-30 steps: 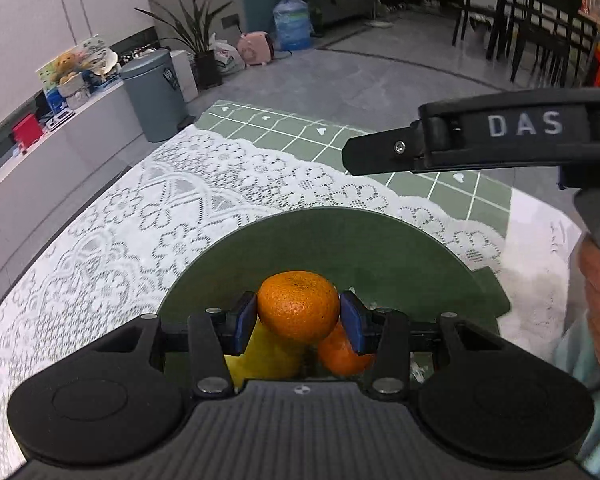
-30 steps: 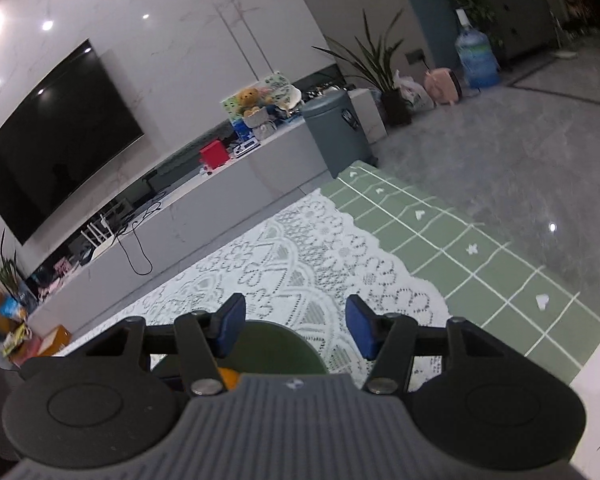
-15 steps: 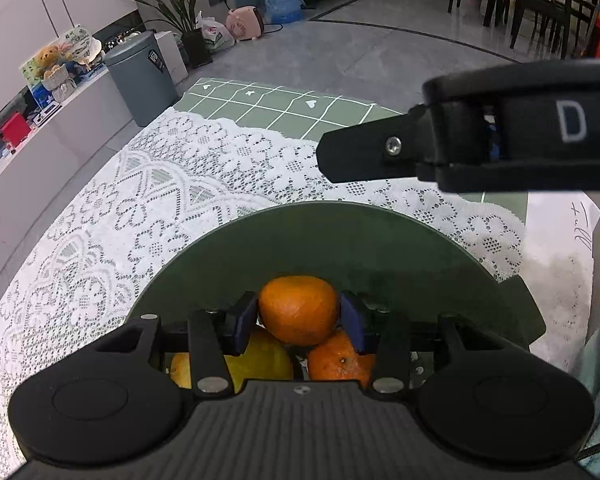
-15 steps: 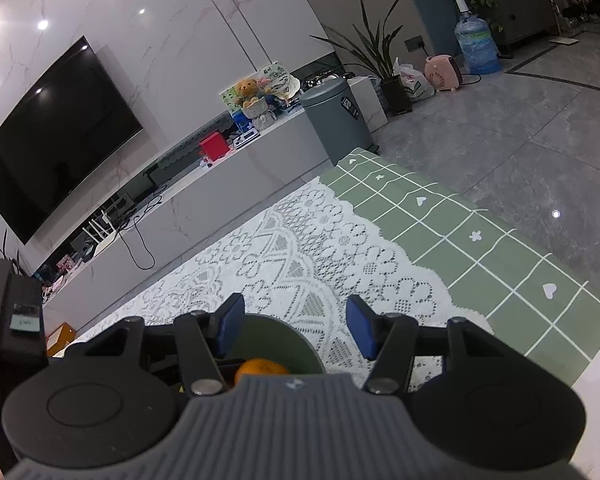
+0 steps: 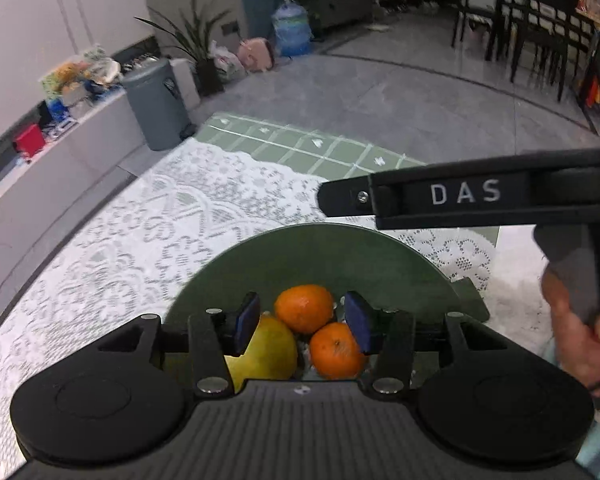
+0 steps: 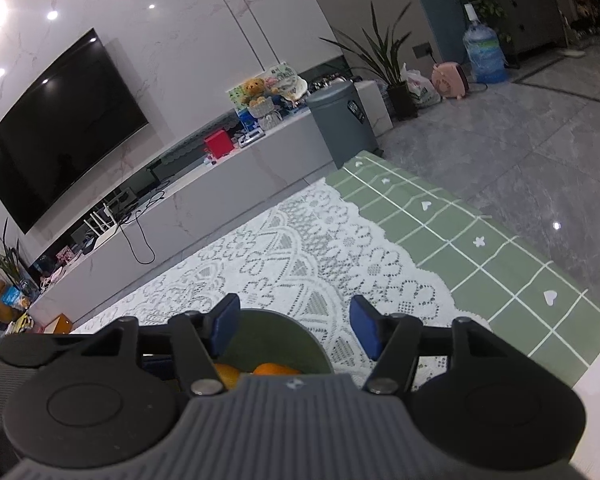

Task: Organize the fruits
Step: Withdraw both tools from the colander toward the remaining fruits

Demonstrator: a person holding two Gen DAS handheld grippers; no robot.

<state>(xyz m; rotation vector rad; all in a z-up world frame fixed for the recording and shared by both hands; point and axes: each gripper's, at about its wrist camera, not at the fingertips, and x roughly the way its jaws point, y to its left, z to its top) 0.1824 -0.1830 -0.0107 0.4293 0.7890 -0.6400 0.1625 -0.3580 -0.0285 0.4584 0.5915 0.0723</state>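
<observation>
Green bowl (image 5: 340,252): orange (image 5: 304,307) below opened left gripper (image 5: 302,322).

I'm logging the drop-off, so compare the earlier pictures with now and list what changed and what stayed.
The left gripper has let go of the upper orange: its jaws have just been opening, and the fruit now lies free in the green bowl, against the second orange and the yellow fruit. The right gripper has opened a little, with nothing between its jaws. Bowl and lace cloth stayed put.

Yellow fruit (image 5: 268,348) and lower orange (image 5: 334,350) partly behind tongs body; lace cloth (image 5: 140,232) motion-blurred.
</observation>
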